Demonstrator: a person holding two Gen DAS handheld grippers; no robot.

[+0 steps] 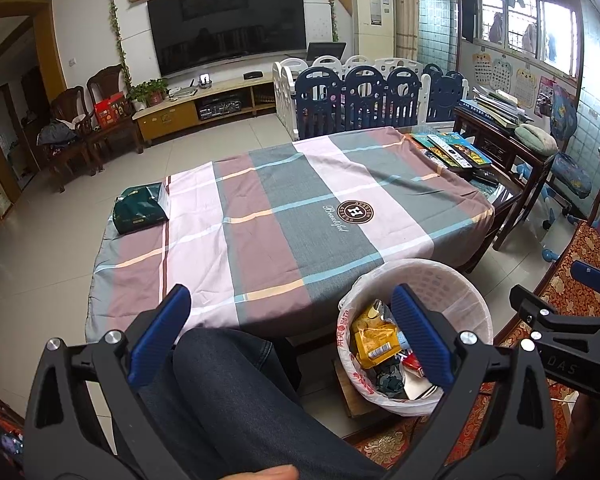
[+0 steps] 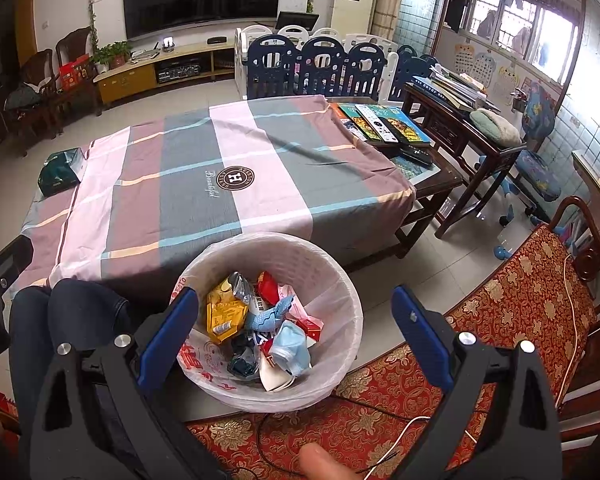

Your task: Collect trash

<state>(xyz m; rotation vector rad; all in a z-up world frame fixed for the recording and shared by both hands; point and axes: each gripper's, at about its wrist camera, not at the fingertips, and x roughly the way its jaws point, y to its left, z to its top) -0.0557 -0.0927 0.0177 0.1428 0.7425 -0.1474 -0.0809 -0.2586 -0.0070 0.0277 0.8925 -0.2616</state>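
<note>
A white waste bin [image 2: 272, 320], lined with a thin plastic bag, stands on the floor at the near edge of a low bench [image 2: 220, 184] covered with a striped cloth. The trash [image 2: 260, 328] already lies inside it: a yellow snack wrapper, a red packet, a crumpled blue face mask and other scraps.

The right hand-held gripper [image 2: 296, 332] hovers above the bin, fingers spread wide and holding nothing; the bin sits between and just beyond its blue pads. The left hand-held gripper [image 1: 288, 336] is also wide open and empty, above the person's knee [image 1: 228, 376] in dark jeans, with the bin [image 1: 416, 336] just past its right finger, which covers part of the contents.

On the bench, a dark green tissue pack [image 1: 142, 208] lies at the far left corner, and books with remote controls [image 1: 452, 150] lie at the far right end. A red patterned seat cushion [image 2: 500, 320] runs along the near right. A television [image 1: 228, 24] and a child's playpen [image 1: 364, 92] stand at the far wall.

The labels on the wrappers are too small to read, and the lower layers in the bin are hidden.
</note>
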